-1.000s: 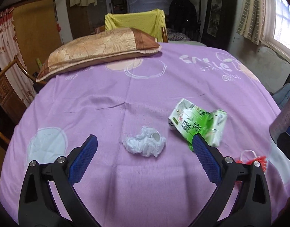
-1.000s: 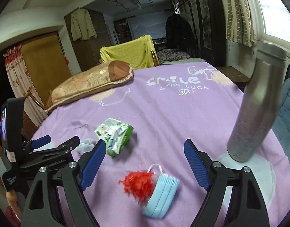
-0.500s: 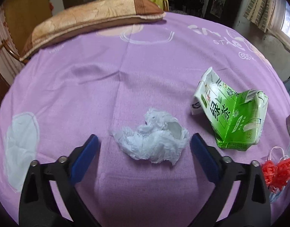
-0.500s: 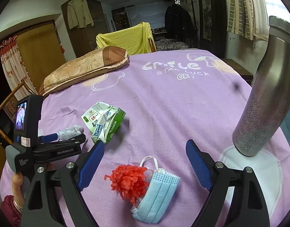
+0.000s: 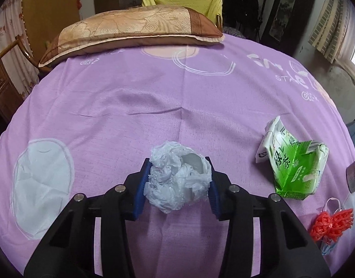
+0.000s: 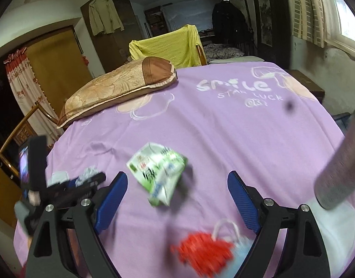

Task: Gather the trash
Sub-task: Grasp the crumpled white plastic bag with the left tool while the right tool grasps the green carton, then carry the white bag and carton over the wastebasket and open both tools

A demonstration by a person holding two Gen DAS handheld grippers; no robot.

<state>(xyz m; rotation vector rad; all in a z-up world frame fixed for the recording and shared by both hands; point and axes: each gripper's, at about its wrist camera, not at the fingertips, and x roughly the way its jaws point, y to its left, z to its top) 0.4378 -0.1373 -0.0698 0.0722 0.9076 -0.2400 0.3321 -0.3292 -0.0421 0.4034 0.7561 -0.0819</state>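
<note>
On the purple bedsheet (image 5: 154,97), the left gripper (image 5: 177,180) has just been closing and pinches a crumpled white plastic wad (image 5: 177,176); the right gripper (image 6: 177,192) hangs spread wide above a green carton (image 6: 157,171).

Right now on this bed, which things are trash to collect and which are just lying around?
Trash:
- crumpled white plastic bag, squeezed in the left tool
- crushed green carton
- red mesh scrap
- blue face mask

Lying about:
- pillow
- steel flask

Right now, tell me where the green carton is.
The green carton lies on the purple sheet, in the left wrist view to the right of the white bag, with the red netting just in front.
</note>
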